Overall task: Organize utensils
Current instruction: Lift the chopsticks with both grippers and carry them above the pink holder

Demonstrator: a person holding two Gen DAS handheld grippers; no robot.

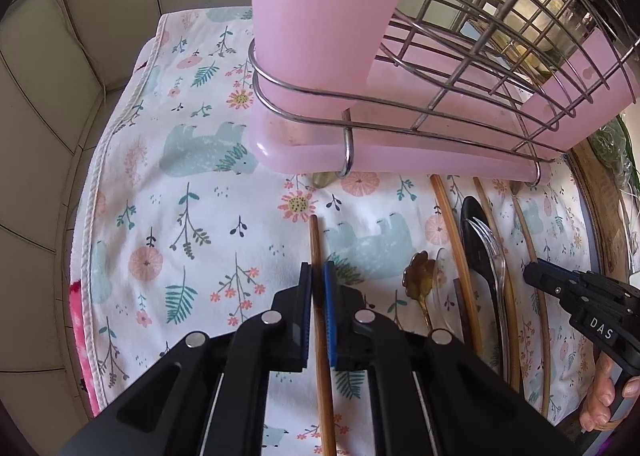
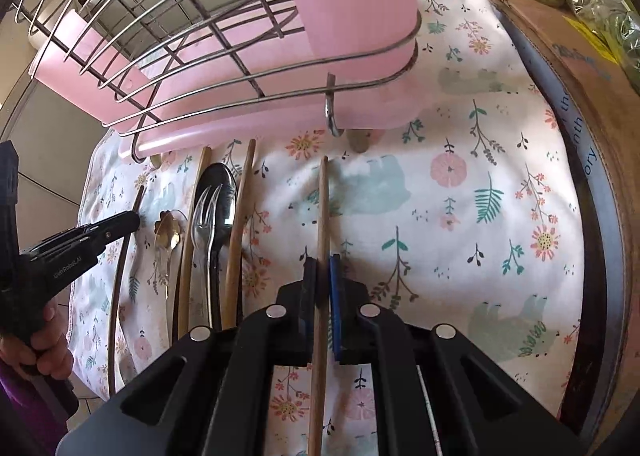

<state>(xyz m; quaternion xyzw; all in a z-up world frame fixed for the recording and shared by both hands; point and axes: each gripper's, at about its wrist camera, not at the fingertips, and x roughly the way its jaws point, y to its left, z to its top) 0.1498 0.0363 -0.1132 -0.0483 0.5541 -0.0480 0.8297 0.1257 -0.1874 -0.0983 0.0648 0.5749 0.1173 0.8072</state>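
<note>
Black fingers of the left hand-held gripper [image 1: 317, 272] fill the bottom of the left wrist view, drawn nearly together and clamped on a brown chopstick [image 1: 316, 240] that runs straight ahead between the blue pads [image 1: 329, 296]. Its tip reaches forward over the floral cloth [image 1: 192, 183] that covers the tabletop.

Ahead of this hand-held gripper stands a wire dish rack [image 1: 472, 55] on a pink drip tray [image 1: 400, 143], with a pink utensil cup [image 1: 320, 15] set in its near-left corner.

To its right the other utensils lie side by side on the cloth, pointing toward the rack: a gold flower-shaped spoon [image 1: 419, 272], a black spoon [image 1: 478, 240] with a clear plastic fork [image 1: 494, 252] resting on it, and several more loose chopsticks [image 1: 456, 240].

Seen from the right wrist, the right hand-held gripper [image 2: 322, 264] is likewise closed on a pale chopstick [image 2: 323, 199] aimed at the rack. To its left lies the same row of spoons, fork and chopsticks. Beyond them is the other hand-held gripper, fingertips together near a dark chopstick [image 2: 120, 256]. To the right, at the cloth's edge, sits a cardboard box [image 2: 580, 55].
</note>
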